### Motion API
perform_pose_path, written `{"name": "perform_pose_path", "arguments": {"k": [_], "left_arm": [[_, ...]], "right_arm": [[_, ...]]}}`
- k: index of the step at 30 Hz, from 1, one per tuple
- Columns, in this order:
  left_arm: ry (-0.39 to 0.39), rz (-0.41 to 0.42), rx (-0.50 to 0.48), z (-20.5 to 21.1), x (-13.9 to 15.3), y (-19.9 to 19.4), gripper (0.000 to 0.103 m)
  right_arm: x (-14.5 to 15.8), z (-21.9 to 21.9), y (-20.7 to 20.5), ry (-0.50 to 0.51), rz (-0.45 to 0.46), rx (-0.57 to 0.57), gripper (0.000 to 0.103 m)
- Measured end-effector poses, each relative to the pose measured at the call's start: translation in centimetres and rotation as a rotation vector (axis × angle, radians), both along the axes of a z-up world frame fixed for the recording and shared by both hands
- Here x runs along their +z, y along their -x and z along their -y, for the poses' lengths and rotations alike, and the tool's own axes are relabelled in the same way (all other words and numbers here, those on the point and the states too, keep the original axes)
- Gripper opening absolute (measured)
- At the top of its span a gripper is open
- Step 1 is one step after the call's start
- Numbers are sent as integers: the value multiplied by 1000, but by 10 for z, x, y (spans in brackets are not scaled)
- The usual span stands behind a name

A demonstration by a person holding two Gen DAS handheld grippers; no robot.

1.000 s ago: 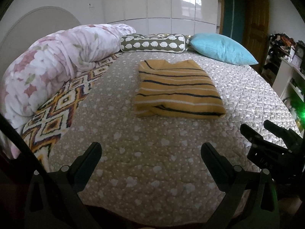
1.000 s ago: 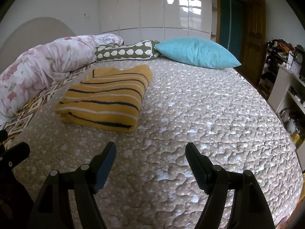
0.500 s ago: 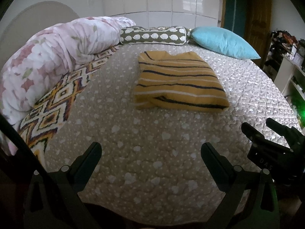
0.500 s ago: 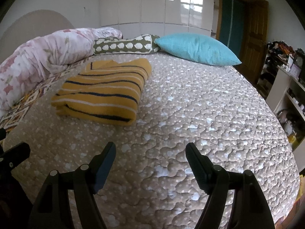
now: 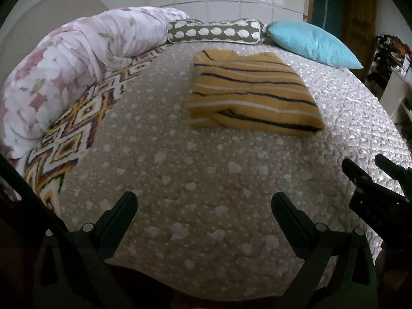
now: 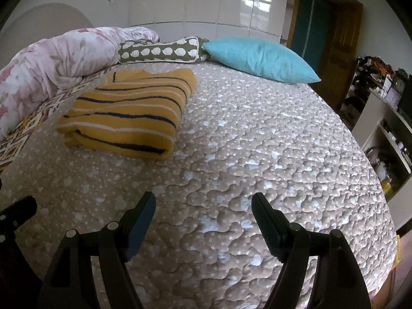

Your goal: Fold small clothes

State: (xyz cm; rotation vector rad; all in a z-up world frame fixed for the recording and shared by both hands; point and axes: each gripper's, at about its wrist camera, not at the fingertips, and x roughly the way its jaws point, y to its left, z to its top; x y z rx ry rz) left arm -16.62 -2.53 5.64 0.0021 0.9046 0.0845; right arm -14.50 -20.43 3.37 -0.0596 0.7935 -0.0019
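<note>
A mustard-yellow garment with dark and white stripes [image 5: 251,94] lies folded into a rectangle on the quilted beige bedspread [image 5: 195,180], also seen at the left of the right wrist view as the folded garment [image 6: 128,110]. My left gripper [image 5: 203,203] hovers open over bare quilt, well short of the garment, with nothing between its fingers. My right gripper [image 6: 203,203] is likewise open and empty, to the right of the garment and nearer the bed's front edge. The right gripper's fingers [image 5: 360,177] show at the right edge of the left wrist view.
A rolled floral duvet [image 5: 69,61] and a diamond-patterned blanket [image 5: 69,139] line the bed's left side. A cloud-print bolster [image 5: 216,31] and a turquoise pillow [image 5: 311,43] lie at the head. White shelves [image 6: 386,128] with clutter stand to the right; a wooden door [image 6: 334,41] is behind.
Both views have tilted downward a little, so the garment sits higher and slightly larger in each picture. Both grippers stay open and empty.
</note>
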Motion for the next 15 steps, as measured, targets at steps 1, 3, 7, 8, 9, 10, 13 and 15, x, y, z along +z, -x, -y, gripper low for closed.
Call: {"name": "perform_pose_path", "arguments": {"k": [1,3,7,8,9,10,13,15], "left_arm": [[2,-4,-1,0,-1,0,103],[6,-17,0,-1,-5,-1,103],[0,-31,13,-3,-9,-3,103],[-6,-37,20,-4,-11,-4,103],[-12,-41,26,-4,-12,-4,103],[-17,-48,32,-5,-14,-5,103],[-15,-64,36,-7,-17,-6,103],[-11,-68,33,-7,-18,-7,103]], "right_arm": [[-1,0,0,2,-1,-1,81],[-1,-1,-1,6,-3,-3,81],[-3,-3,-2,11,-10,-1,81],[-4,-4,-2,13,-12,1,81],[-5,-4,-2,16,-15,3,81],[-6,-5,-2,19,-17,5,81],[-7,-6,-2,23,-21,10,81],[-7,-7,-2,27,-21,11,81]]}}
